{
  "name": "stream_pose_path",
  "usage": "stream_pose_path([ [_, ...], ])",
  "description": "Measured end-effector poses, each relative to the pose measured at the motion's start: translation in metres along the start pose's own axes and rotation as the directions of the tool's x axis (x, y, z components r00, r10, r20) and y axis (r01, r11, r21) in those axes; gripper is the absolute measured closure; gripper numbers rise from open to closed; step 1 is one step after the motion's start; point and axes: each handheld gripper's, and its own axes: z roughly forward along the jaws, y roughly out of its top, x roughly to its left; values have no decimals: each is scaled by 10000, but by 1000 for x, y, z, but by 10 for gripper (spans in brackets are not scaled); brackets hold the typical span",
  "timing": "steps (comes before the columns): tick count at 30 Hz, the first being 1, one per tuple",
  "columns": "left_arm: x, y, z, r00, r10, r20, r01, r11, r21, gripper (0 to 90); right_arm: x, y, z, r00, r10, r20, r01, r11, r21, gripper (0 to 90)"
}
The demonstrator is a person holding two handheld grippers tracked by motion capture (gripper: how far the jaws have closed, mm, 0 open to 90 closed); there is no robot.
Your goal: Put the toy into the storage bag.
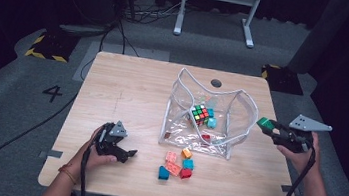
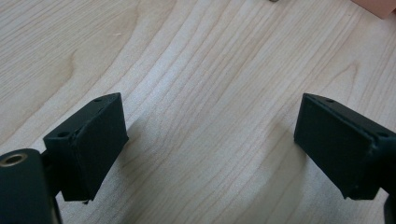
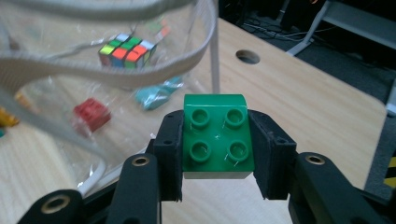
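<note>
While the right tool (image 3: 217, 154) is clamped on a green brick (image 3: 217, 136), it hangs beside the clear bag (image 1: 233, 115), probably to drop the brick inside with the cube (image 1: 200, 114). Left tool (image 2: 210, 144) rests with jaws apart on the surface (image 1: 128, 87). Loose bricks (image 1: 176, 166) wait near the bag. On the floor I read "4" (image 1: 52, 93).

Cube (image 1: 201, 114) lies inside bag (image 1: 184, 81); loose bricks (image 1: 177, 165) lie before it.
</note>
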Motion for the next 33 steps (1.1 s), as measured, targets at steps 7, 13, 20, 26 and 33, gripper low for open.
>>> stream_pose_path([
  [7,0,0,0,10000,22,-29,-22,10000,11,95,-11,30,-2,9996,-107,246,112,9997,-233,594],
  [13,0,0,0,10000,14,-26,-14,10000,1,95,-14,48,4,9989,-334,337,341,9992,-200,594],
  [20,0,0,0,10000,18,-26,-18,10000,-1,95,-19,69,6,9979,-433,484,446,9987,-253,594],
  [26,0,0,0,10000,19,-25,-19,10000,1,95,-18,89,10,9964,-660,538,677,9972,-303,594],
  [33,0,0,0,10000,14,-22,-14,10000,-11,95,-11,112,18,9957,-811,448,825,9961,-317,594],
])
